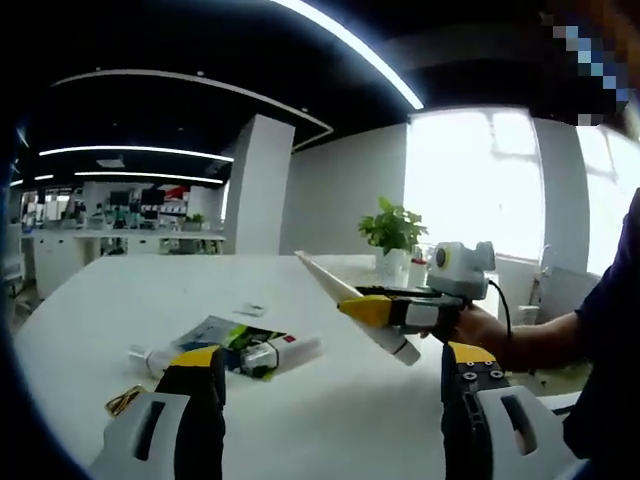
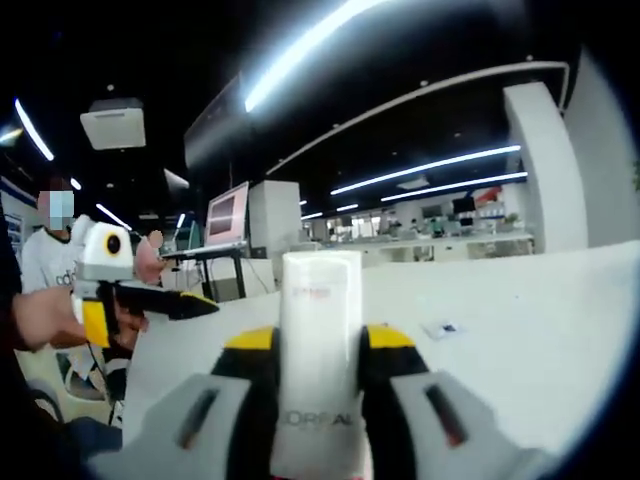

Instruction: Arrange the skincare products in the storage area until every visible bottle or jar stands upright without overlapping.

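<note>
Your right tongs clamp the white plastic tube, long axis toward 12 o'clock; left tongs wide, perhaps idle.

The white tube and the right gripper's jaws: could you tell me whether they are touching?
Touching. In the right gripper view the white tube stands clamped between the right gripper, both yellow-tipped jaws pressed against its sides. The left gripper view shows that gripper holding it above the table.
</note>
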A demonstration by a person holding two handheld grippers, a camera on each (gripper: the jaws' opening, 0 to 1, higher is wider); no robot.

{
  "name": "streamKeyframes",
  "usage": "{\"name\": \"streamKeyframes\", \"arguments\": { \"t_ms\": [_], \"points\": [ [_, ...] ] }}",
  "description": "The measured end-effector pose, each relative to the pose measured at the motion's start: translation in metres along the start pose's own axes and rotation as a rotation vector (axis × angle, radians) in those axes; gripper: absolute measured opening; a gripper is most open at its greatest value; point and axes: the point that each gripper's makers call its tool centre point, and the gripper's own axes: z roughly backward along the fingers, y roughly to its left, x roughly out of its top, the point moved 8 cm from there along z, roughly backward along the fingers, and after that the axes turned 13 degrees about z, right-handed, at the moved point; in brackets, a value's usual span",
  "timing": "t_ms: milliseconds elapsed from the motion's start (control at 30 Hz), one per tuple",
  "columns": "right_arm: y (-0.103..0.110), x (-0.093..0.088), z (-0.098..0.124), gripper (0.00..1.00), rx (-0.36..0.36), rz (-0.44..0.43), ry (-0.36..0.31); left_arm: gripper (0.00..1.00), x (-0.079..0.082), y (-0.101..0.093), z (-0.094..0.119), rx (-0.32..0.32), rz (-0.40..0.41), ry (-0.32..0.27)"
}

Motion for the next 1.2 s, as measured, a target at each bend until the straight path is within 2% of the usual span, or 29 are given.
{"name": "streamKeyframes", "arguments": {
  "t_ms": [300, 767, 967, 1200],
  "points": [
    [0.003, -0.002, 0.003, 0.30, 0.001, -0.010, -0.005, 0.88, 0.008, -0.001, -0.013, -0.020, 0.009, -0.007],
    [0.008, -0.003, 0.009, 0.30, -0.003, -0.013, -0.008, 0.83, 0.014, -0.005, -0.032, -0.063, 0.089, -0.009],
    [0.010, -0.004, 0.011, 0.30, -0.004, -0.013, -0.011, 0.82, 0.016, -0.008, -0.037, -0.071, 0.094, -0.011],
    [0.014, -0.004, 0.012, 0.30, -0.004, -0.001, -0.014, 0.76, 0.018, -0.005, -0.046, -0.075, 0.118, 0.002]
  ]
}}
